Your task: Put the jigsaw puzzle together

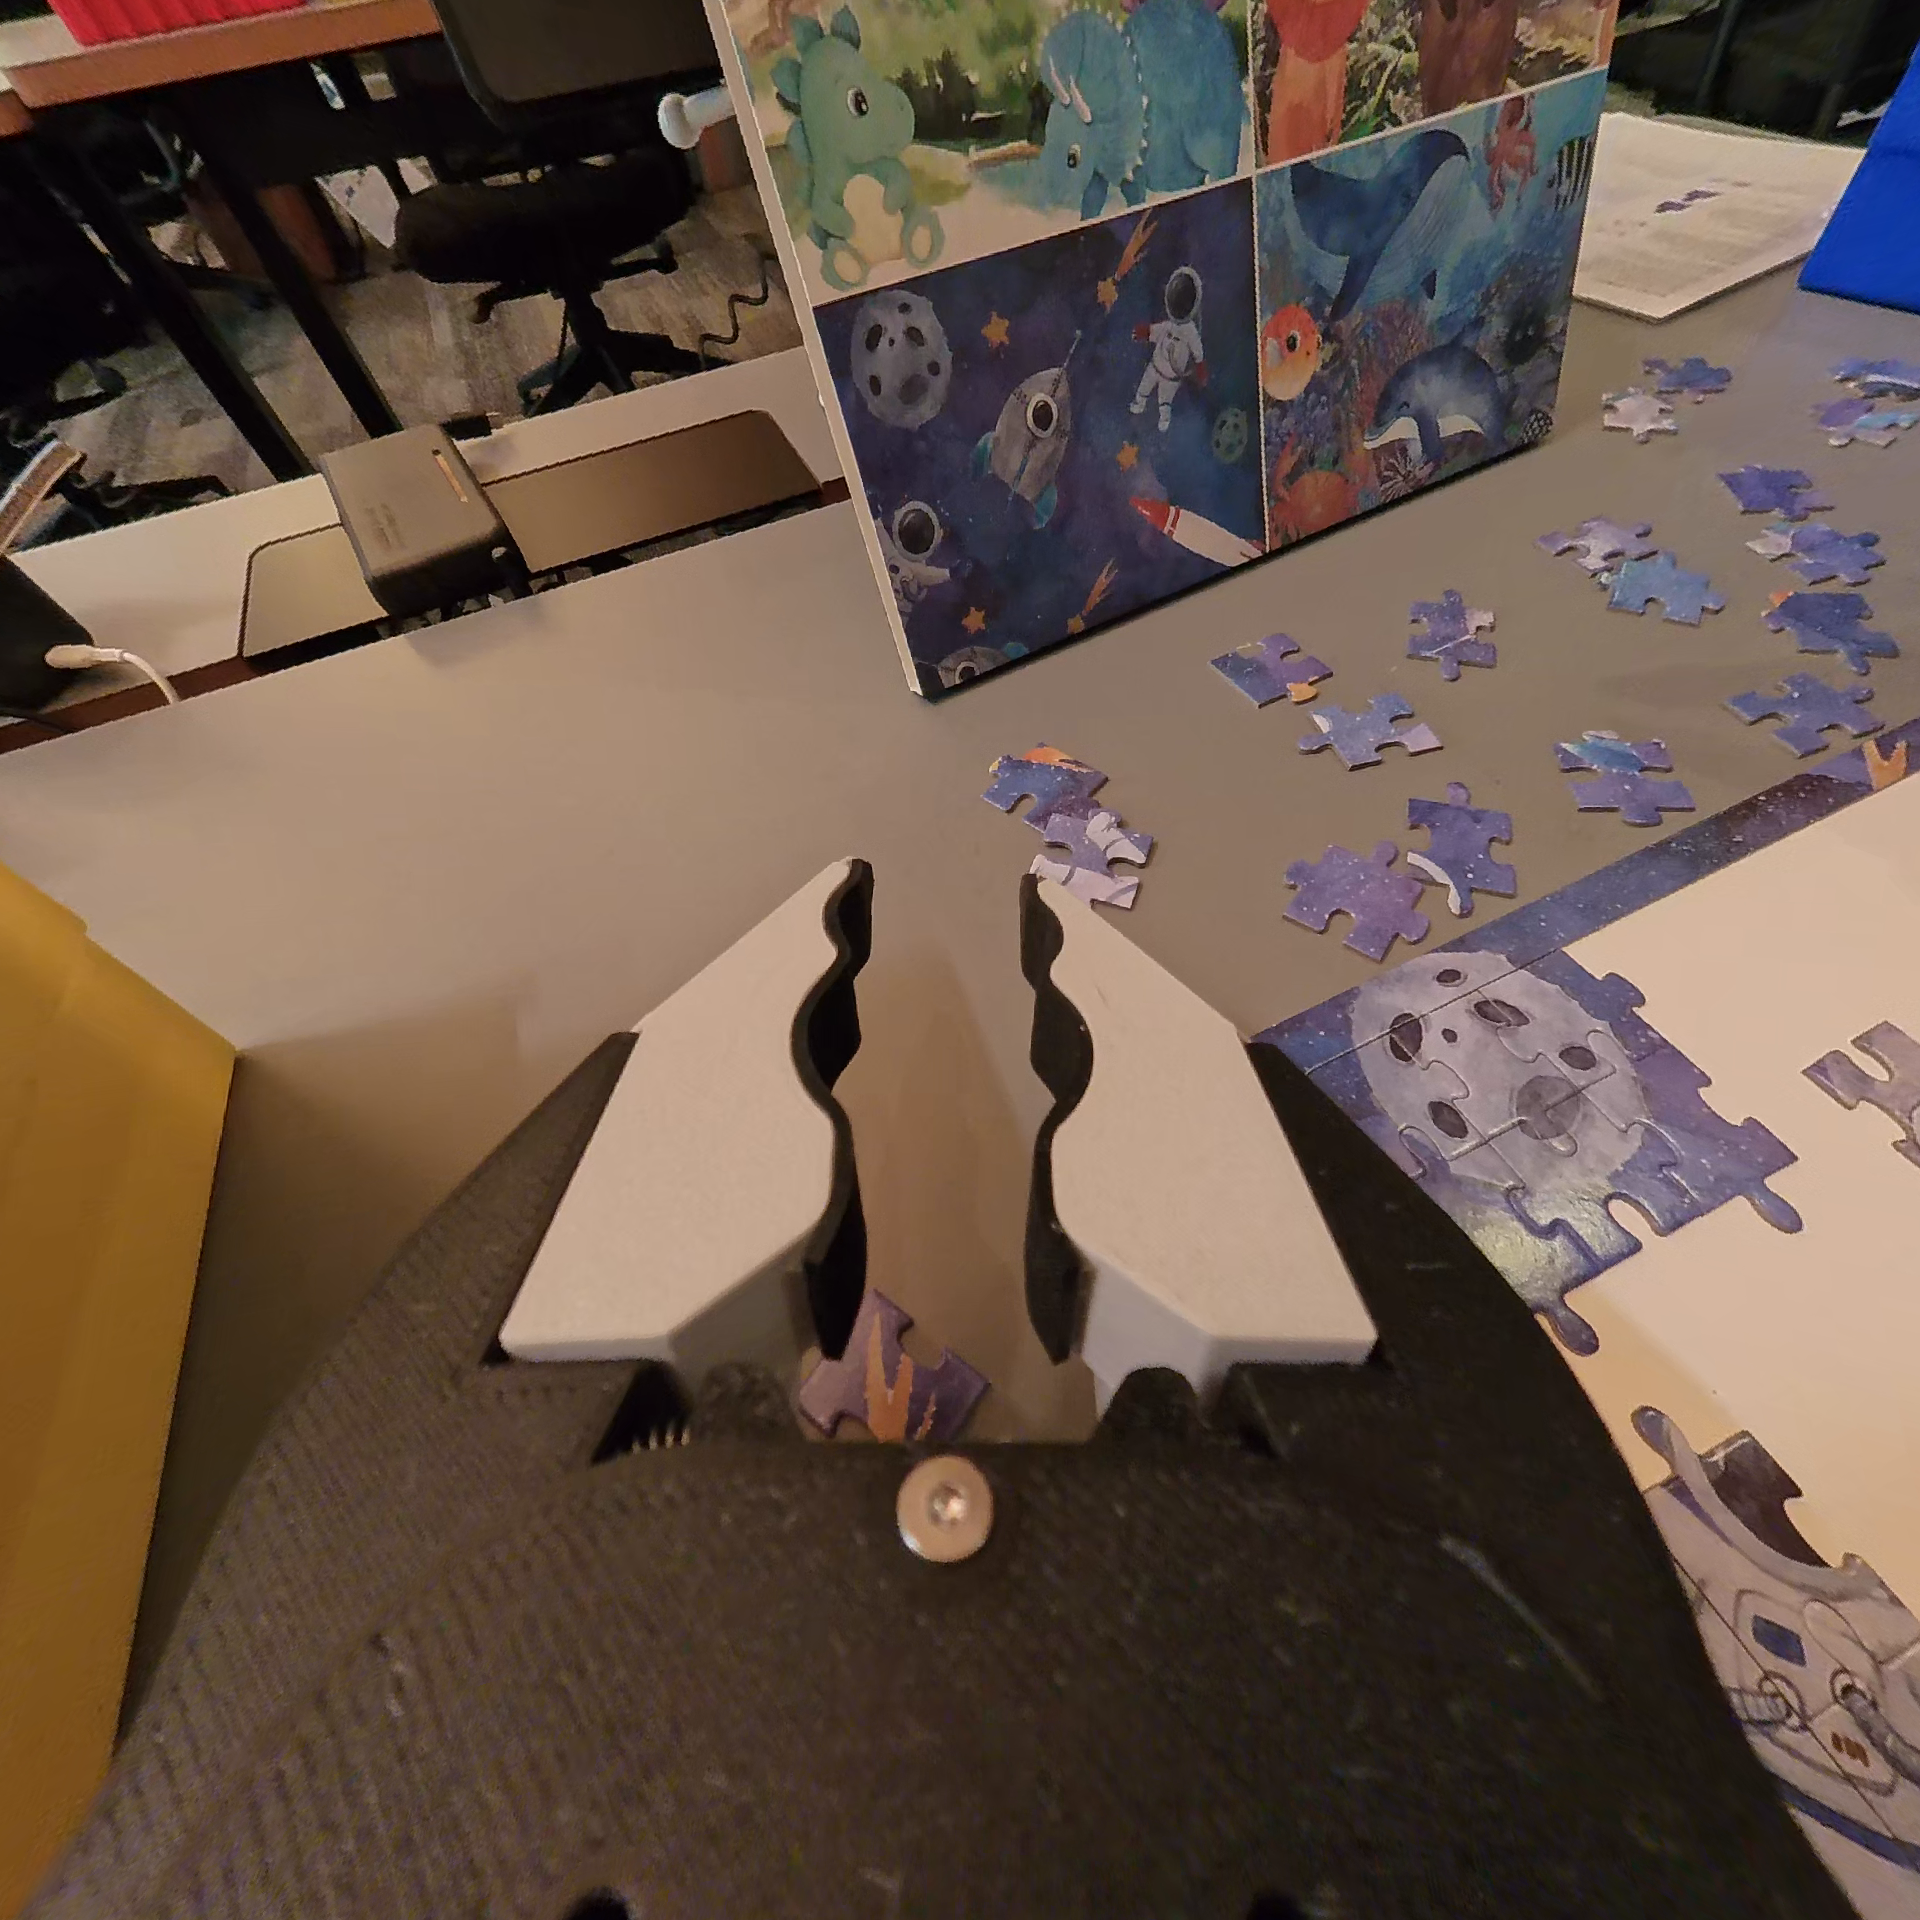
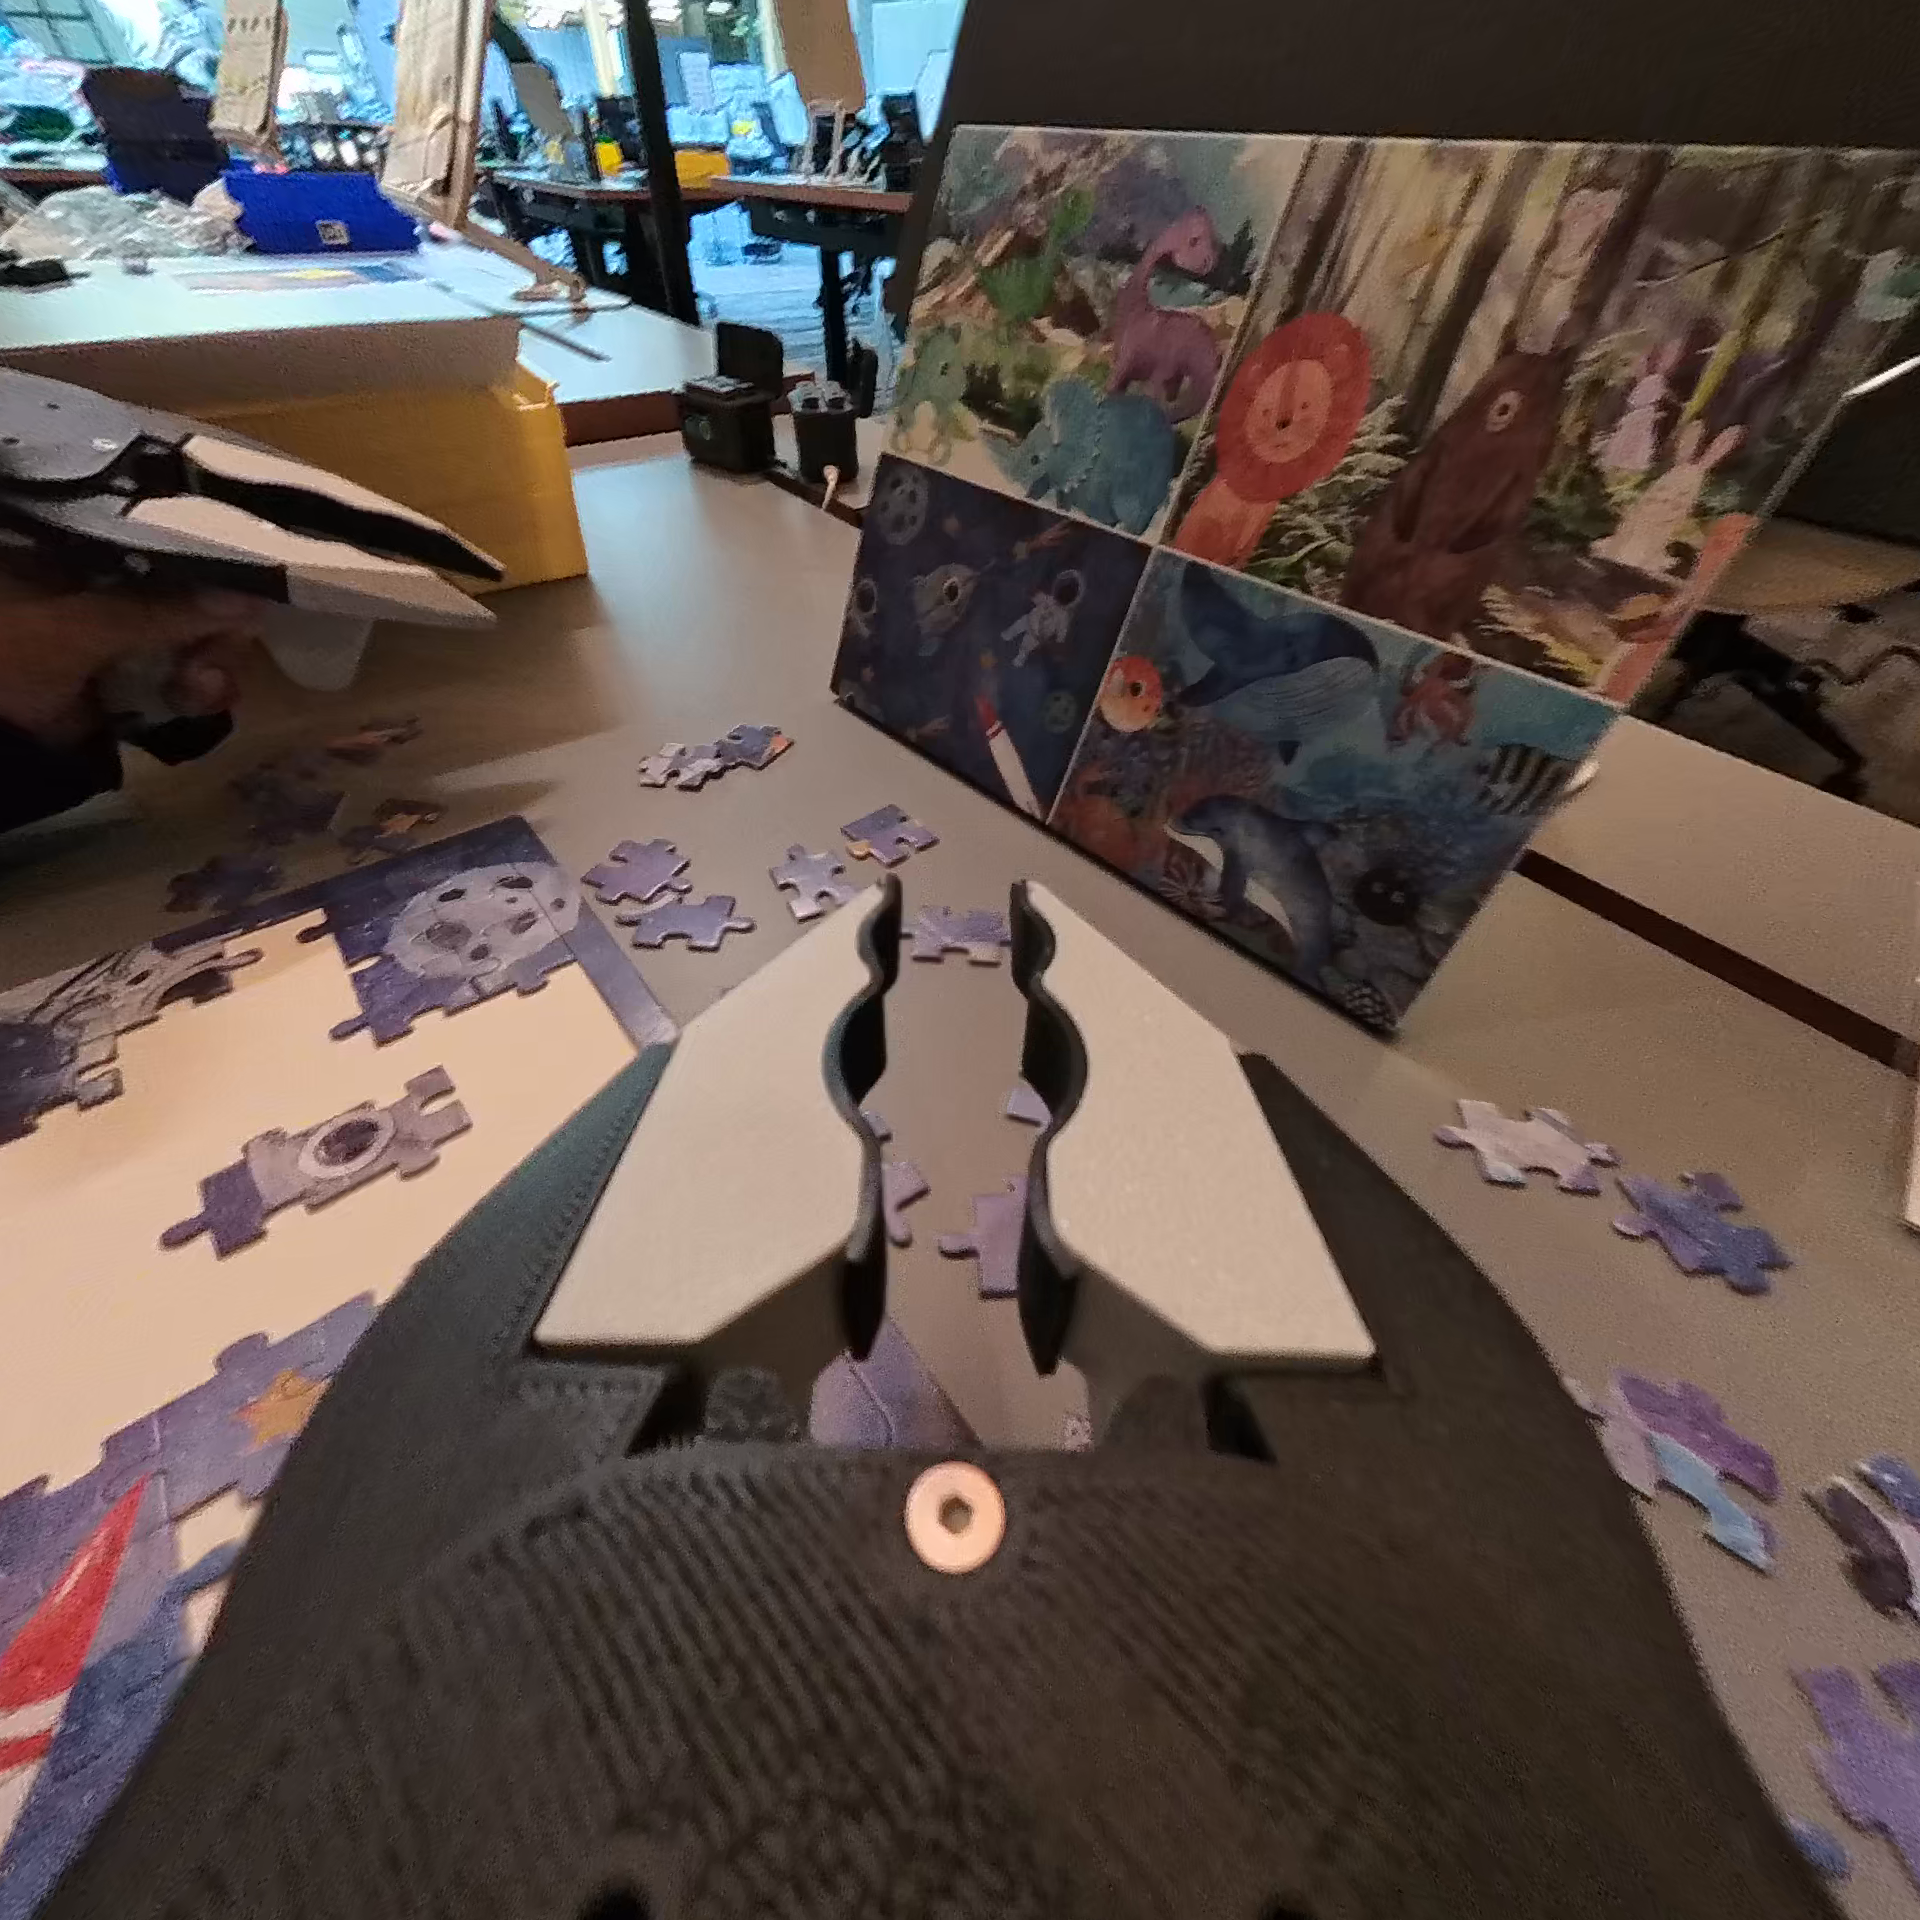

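Both the left gripper (image 1: 945, 883) and right gripper (image 2: 948, 904) hang part-open, holding nothing, above loose puzzle pieces (image 1: 1361, 727).

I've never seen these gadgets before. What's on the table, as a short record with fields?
Surface: grey table
Left gripper: open, holding nothing, over bare table beside a small cluster of pieces
Right gripper: open, holding nothing, above loose purple-blue jigsaw pieces
Puzzle: partly assembled space scene on a cream board, moon section joined
Picture box: standing upright behind the pieces
Other: yellow box at the left
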Demonstrator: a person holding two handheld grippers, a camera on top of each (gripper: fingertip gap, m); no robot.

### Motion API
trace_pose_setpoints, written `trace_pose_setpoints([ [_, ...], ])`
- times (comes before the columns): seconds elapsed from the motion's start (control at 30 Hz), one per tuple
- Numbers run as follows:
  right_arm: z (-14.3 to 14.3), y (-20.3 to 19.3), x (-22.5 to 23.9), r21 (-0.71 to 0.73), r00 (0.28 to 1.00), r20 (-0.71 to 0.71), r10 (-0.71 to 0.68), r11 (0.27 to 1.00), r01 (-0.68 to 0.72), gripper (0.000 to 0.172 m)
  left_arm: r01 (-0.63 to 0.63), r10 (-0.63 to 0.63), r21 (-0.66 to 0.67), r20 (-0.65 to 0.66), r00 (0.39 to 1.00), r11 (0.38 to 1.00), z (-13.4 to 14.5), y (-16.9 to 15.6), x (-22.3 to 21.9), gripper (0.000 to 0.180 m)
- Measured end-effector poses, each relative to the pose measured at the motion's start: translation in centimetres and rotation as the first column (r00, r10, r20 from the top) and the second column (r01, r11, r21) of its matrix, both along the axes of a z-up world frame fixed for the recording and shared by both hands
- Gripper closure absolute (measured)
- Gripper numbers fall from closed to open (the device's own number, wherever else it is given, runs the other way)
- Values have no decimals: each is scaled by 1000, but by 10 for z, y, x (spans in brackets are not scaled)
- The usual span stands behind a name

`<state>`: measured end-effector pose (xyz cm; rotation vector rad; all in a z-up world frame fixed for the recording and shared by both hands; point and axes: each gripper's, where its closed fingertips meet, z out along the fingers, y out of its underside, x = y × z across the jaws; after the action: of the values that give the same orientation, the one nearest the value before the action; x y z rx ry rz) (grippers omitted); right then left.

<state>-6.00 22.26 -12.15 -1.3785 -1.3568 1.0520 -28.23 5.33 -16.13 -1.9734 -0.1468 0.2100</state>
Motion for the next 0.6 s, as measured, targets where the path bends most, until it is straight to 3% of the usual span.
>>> trace_pose_setpoints([
  [0.13, -17, -37, -7, -6, 978, 125, 165, 986, -165, 145, -1, 1, -4, -1, 1000, 1000, -1, 0, 0, 153],
  [0.37, -50, -98, -13, 91, 889, 324, 323, 925, -369, 144, -2, 2, -12, -4, 1000, 1000, -2, 0, 0, 153],
  [0.6, -71, -128, -10, 52, 807, 438, 397, 884, -464, 150, -1, 1, -19, -6, 1000, 1000, -4, 1, 0, 153],
])
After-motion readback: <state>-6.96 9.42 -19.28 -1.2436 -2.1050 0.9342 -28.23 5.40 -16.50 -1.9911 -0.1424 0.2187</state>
